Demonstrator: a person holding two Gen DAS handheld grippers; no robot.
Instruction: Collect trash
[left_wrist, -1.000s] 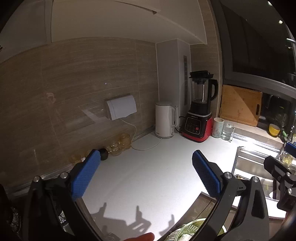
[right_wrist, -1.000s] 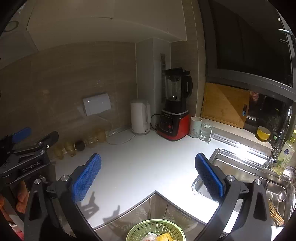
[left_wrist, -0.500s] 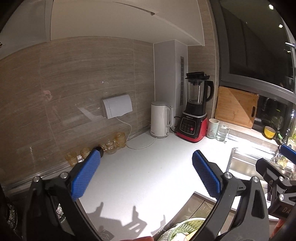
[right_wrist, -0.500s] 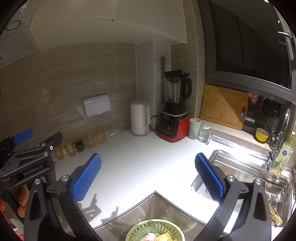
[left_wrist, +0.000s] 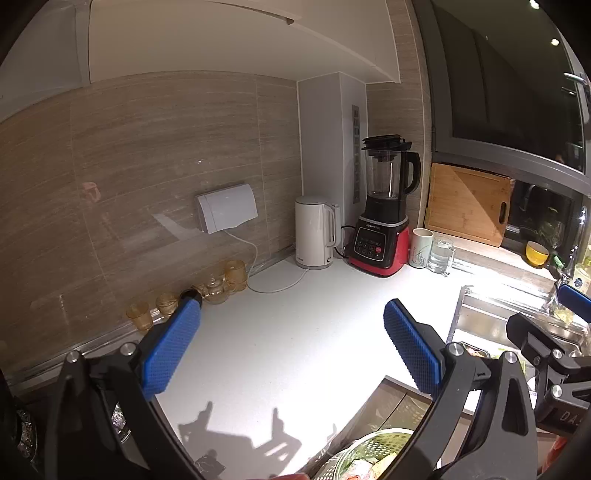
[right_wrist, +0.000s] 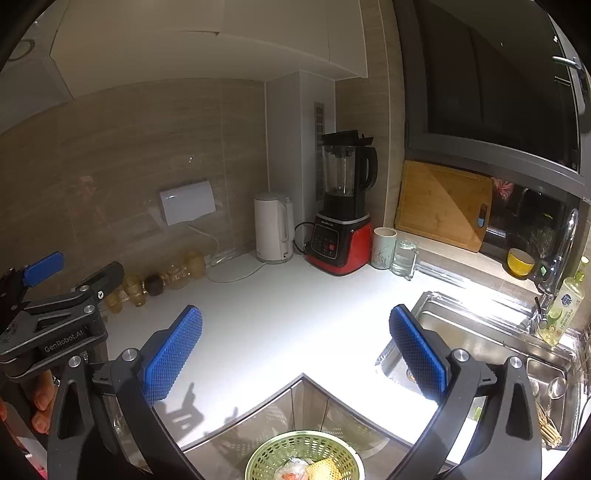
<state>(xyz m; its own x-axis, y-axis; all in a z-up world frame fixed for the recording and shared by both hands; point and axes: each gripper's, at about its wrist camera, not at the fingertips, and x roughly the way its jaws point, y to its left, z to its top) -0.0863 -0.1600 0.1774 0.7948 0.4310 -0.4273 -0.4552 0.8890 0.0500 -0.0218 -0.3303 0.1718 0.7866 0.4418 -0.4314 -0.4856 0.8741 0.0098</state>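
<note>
The white countertop (right_wrist: 303, 317) runs along the tiled wall and meets a steel sink (right_wrist: 480, 332) at its right. At the back corner stand a white kettle (right_wrist: 273, 227), a red-based blender (right_wrist: 341, 214), a mug (right_wrist: 383, 247) and a glass mug (right_wrist: 404, 257). A row of amber glasses (left_wrist: 166, 302) lines the wall. A white cord (left_wrist: 273, 284) lies on the surface.

Both wrist cameras sit above the front edge of the white counter (left_wrist: 288, 332), facing the tiled corner with the red-based blender (left_wrist: 384, 206) and white kettle (left_wrist: 316, 232). The left view looks from further left; the right view takes in more of the sink (right_wrist: 480, 332). Both share the counter, the appliances, the cutting board (right_wrist: 443, 203) and the green basket (right_wrist: 306, 458) below.
</note>
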